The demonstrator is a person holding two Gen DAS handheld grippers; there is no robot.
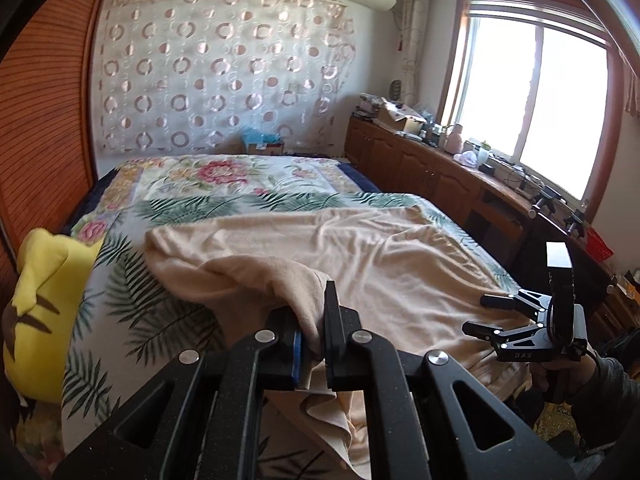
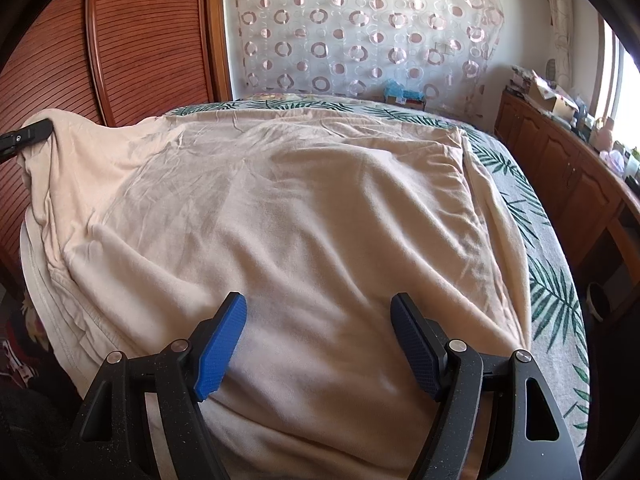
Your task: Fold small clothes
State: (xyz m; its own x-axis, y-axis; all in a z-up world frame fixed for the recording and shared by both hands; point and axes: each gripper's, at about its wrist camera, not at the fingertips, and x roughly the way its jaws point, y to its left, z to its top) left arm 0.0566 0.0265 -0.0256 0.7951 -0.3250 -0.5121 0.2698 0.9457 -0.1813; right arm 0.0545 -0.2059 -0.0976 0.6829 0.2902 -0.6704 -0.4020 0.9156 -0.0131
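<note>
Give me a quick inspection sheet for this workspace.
Surface: bed with leaf-print cover.
Job's things: beige garment spread out, one corner lifted.
Clutter: yellow plush at the bed's edge.
Grippers: left tool shut on the garment's corner; right tool open over the cloth, nothing pinched.
Cables: some on the window-side cabinet top.
Surroundings: wooden cabinet, window, patterned curtain, wardrobe.

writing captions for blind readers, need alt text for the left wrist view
The left gripper is shut on a corner of a beige garment spread over a floral bed cover. The open right gripper hovers at the garment's right edge.
</note>
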